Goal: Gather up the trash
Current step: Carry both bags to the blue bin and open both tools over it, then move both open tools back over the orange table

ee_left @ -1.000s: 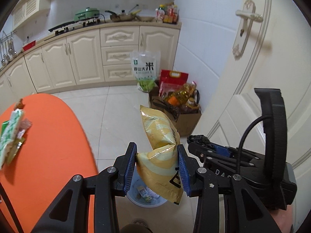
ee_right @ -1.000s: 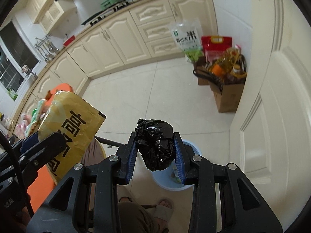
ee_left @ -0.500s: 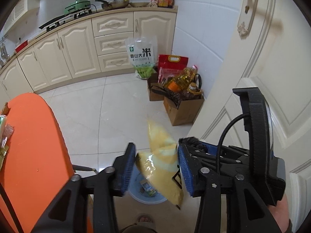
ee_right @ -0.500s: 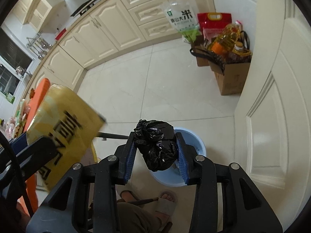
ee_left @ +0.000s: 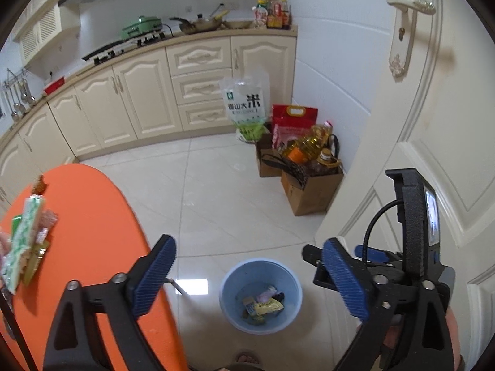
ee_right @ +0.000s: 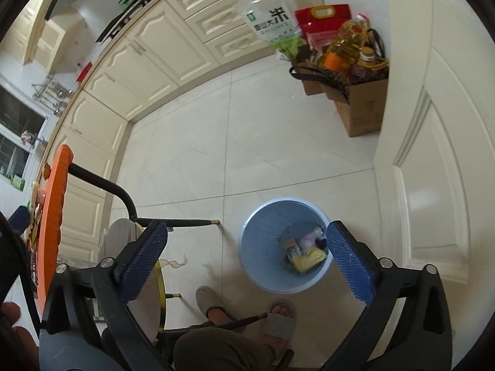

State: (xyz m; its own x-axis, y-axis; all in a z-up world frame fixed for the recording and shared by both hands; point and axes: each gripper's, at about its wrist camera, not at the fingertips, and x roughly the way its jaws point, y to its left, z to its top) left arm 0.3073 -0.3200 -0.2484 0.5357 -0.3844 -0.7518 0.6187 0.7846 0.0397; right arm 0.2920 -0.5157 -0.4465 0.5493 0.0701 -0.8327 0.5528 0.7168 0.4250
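A light blue trash bin (ee_left: 229, 290) stands on the tiled floor below both grippers; it also shows in the right wrist view (ee_right: 256, 247). Inside lie a yellow snack bag (ee_left: 266, 306), a small black bag (ee_right: 321, 242) and other wrappers. My left gripper (ee_left: 250, 275) is open and empty above the bin. My right gripper (ee_right: 247, 256) is open and empty above the bin. More wrappers (ee_left: 24, 241) lie on the orange table (ee_left: 92, 235) at the left.
A white door (ee_left: 448, 123) is close on the right. Cardboard boxes with oil bottles and rice bags (ee_left: 306, 167) stand by the wall. Cream cabinets (ee_left: 139, 99) line the back. A stool (ee_right: 139, 278) and the person's feet (ee_right: 278, 318) are below.
Both grippers have opened. The yellow snack bag left the left gripper and the black bag left the right gripper; both now lie in the blue bin.
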